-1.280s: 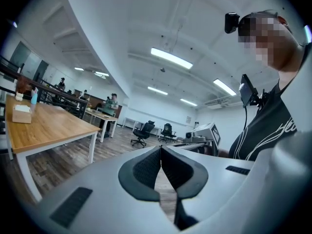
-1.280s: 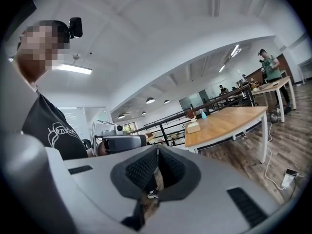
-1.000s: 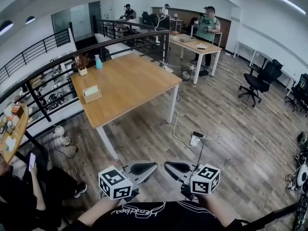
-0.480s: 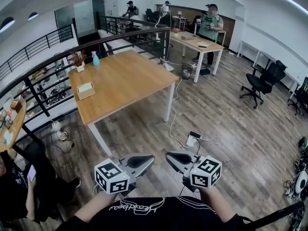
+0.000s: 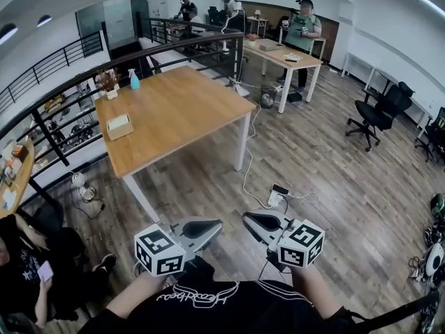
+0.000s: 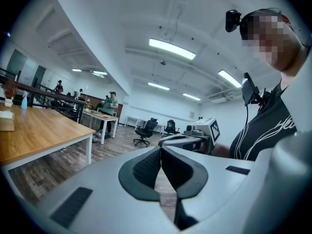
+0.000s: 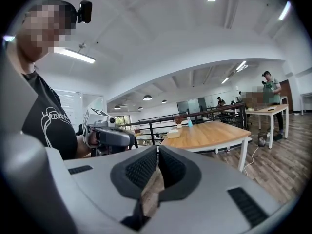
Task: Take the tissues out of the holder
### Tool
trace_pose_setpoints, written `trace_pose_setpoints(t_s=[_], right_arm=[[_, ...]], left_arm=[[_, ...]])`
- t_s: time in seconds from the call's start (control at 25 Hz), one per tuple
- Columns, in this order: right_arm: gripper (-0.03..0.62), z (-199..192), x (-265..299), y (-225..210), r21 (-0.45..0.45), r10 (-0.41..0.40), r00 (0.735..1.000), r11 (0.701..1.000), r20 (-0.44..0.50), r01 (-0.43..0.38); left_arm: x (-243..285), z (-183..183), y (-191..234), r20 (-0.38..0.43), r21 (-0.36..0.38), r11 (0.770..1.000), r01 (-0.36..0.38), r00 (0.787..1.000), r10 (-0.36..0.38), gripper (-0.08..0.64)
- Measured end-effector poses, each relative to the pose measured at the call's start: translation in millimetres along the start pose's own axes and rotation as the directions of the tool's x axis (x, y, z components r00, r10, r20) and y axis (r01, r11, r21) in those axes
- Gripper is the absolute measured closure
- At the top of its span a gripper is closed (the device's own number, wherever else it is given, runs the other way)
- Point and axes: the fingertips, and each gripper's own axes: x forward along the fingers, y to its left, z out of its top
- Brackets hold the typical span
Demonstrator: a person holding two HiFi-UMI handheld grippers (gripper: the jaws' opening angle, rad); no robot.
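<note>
The tissue holder [image 5: 119,126], a low wooden box with white tissue showing on top, sits near the left edge of the big wooden table [image 5: 181,117], far from both grippers. It also shows small in the right gripper view as the tissue holder [image 7: 173,132] and at the left gripper view's edge as the tissue holder [image 6: 6,122]. My left gripper [image 5: 214,223] and right gripper [image 5: 246,217] are held close to my body over the floor, tips towards each other. The left gripper [image 6: 161,150] is shut and empty. The right gripper [image 7: 158,149] is shut and empty too.
A blue spray bottle [image 5: 133,80] and a small plant [image 5: 109,83] stand at the table's far corner. A power strip [image 5: 279,193] with cables lies on the floor ahead. A person [image 5: 31,270] sits at lower left. A black railing [image 5: 83,89] runs behind the table; an office chair [image 5: 379,113] stands right.
The table and tissue holder have shifted slightly left and nearer in the head view as I step forward. Both grippers stay shut in front of my body.
</note>
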Motion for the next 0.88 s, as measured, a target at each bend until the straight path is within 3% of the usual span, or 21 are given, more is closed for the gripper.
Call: trace_pose_setpoints(t_s=[0.32,0.6,0.88], right_arm=[[0.574,5.7,73.4,-48.9,0.011,-0.006,1.0,1.0,-0.027,0.007],[0.574,35.6,210.3,-120.6,0.045,0.025,0.998,0.999,-0.05,-0.022],[0.574,80.3,360.4,-177.9,0.048,0.085,0.993,0.996,-0.079,-0.081]], left_arm=[[5.2,8.3,88.2,0.012,-0.024,1.0,0.014,1.0,-0.013,0.546],[-5.9,38.1,245.7,0.016,-0.077,0.996,-0.038,0.999,0.04,0.546],[-27.6,87.9,400.5,0.002,-0.058,0.996,-0.066,0.998,0.067,0.546]])
